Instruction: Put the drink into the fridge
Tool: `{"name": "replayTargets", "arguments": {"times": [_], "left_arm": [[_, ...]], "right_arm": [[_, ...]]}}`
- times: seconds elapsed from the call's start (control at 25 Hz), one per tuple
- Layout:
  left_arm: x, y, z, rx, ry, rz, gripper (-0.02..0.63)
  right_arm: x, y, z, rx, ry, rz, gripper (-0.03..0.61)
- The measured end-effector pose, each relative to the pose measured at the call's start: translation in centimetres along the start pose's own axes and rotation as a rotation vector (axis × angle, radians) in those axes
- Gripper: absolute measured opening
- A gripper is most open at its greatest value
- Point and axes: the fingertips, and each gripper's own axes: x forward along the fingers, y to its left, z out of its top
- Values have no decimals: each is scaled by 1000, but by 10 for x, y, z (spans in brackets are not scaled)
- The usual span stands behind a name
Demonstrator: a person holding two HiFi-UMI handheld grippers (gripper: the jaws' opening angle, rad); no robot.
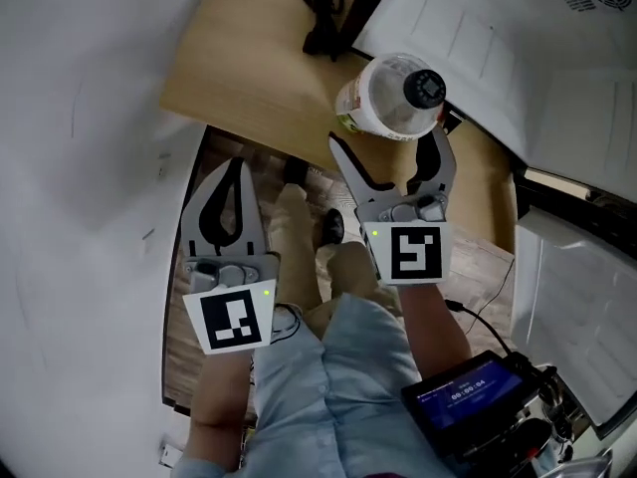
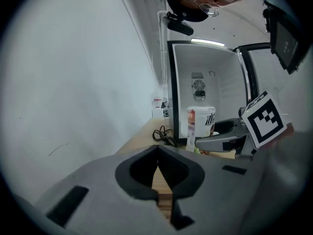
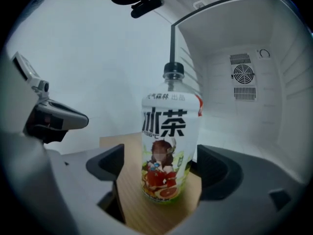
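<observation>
The drink, a clear bottle [image 1: 393,98] with a black cap and a white label with red fruit, stands upright on the wooden table [image 1: 249,78] in front of the open fridge [image 1: 488,48]. My right gripper [image 1: 390,149] is open, a jaw on each side of the bottle [image 3: 170,146] near its base, and a gap shows on both sides. The pads do not touch it. My left gripper [image 1: 236,167] is shut and empty, held left of the right one off the table's front edge. In the left gripper view, the bottle [image 2: 200,124] and the right gripper [image 2: 220,142] appear ahead.
The fridge's white inside [image 3: 244,82] has a fan grille on its back wall, and its door stands open at the right. A black cable [image 1: 323,8] lies on the table by the fridge's edge. A white wall is at the left. A device with a screen [image 1: 468,396] hangs at the person's waist.
</observation>
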Motion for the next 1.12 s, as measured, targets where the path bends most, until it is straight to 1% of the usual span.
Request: {"name": "replayTargets", "arguments": {"times": [0.12, 0.24, 0.28, 0.36, 0.56, 0.8, 1.0, 1.12], "left_arm": [[20, 10, -8, -8, 0, -15, 8], [33, 12, -11, -17, -5, -32, 9], [36, 12, -10, -19, -6, -38, 8], [41, 12, -8, -17, -10, -51, 9], [49, 9, 8, -11, -31, -72, 9], [55, -13, 41, -27, -83, -110, 8], [63, -24, 52, -12, -87, -145, 9], [73, -26, 56, -23, -99, -153, 9]], "right_arm": [[20, -8, -2, -12, -27, -36, 476], [32, -16, -1, -19, -38, -68, 474], [34, -18, -1, -21, -39, -76, 442], [37, -20, 0, -18, -38, -84, 422], [27, -24, 10, -15, -35, -93, 407], [9, -39, 31, 1, -29, -96, 407], [6, -56, 43, 29, -42, -118, 407], [10, -64, 50, 31, -47, -120, 407]]}}
